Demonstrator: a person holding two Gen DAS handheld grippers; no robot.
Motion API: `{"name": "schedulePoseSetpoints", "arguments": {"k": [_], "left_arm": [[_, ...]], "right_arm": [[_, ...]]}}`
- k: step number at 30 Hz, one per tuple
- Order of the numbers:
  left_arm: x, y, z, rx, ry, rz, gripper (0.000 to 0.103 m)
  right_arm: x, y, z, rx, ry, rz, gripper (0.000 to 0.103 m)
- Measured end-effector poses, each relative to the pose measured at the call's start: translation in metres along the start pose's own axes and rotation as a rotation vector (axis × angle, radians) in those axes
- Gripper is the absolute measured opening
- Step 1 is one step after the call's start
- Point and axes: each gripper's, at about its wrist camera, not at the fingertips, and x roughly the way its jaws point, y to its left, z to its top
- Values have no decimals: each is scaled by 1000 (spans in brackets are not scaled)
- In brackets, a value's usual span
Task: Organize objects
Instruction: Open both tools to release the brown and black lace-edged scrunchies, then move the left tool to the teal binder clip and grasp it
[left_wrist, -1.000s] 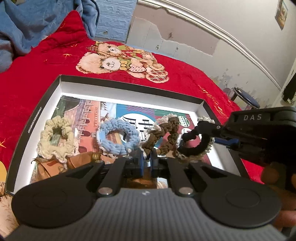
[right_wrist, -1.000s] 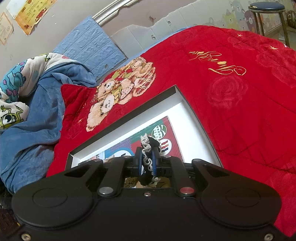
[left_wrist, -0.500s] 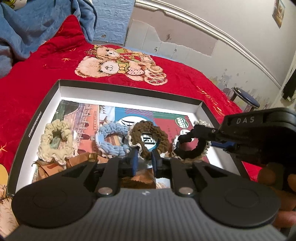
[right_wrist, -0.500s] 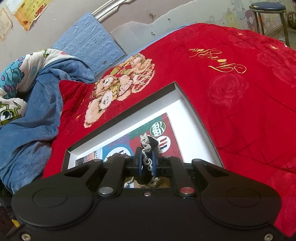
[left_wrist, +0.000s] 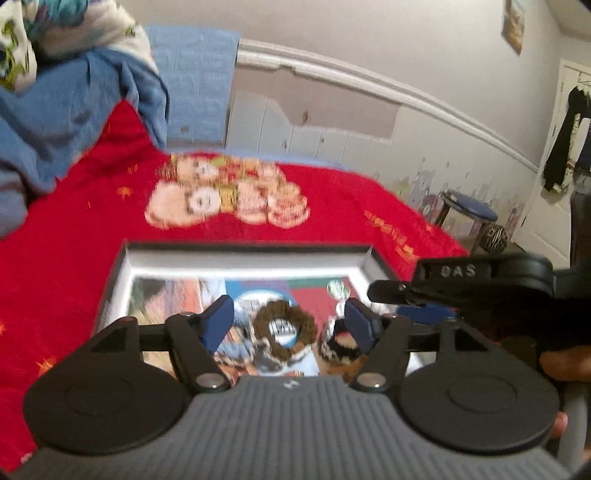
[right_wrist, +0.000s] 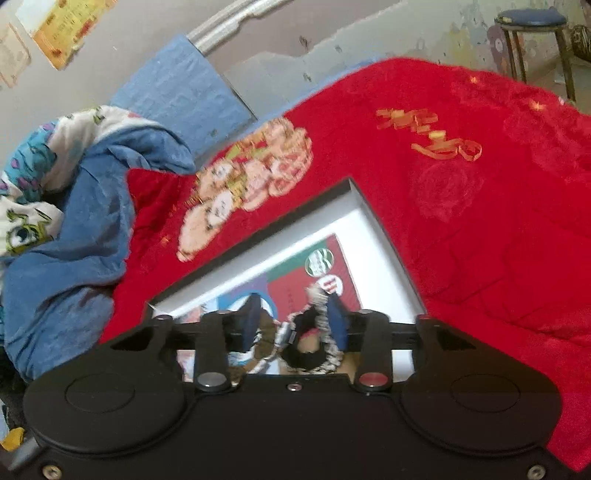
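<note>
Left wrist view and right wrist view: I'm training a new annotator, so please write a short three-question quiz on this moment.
1. True or false: the left hand-held gripper is open.
2. Which crocheted ring lies between the left fingers: A) brown crocheted scrunchie, B) yellow one, C) pink one?
3. Fill in: the black crocheted scrunchie with pale trim lies in the shallow black-rimmed ___ on the red bear-print blanket, below the right hand-held gripper.

Key: 1 true; 2 A; 3 box.
</note>
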Motion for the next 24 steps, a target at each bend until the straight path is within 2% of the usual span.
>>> {"name": "schedulePoseSetpoints", "arguments": {"k": [5,11,14,16,18,21,24], "left_arm": [[-47,-2,26,53,-60,-41,85],[-103,-2,40,182,-106,-37,90],[-125,2,22,292,-77,-35,93],[-134,3,4,316,-52,6,92],[-140,7,-17,310,-37,9,93],[-143,12,-51,355,-38,-72,92],[-128,11,-70,443,6,-132,92]], "right_arm": [[-47,20,-4,-17,-73,50,52],[-110,60,-9,-46,-192,45,59],[-146,76,-21,-101,-232,44,66],[-164,81,-33,-118,-245,35,68],[-179,83,-49,-149,-237,23,68],[-196,79,-79,-190,-242,-20,68],[-206,66,-110,-219,-242,-54,69]]}}
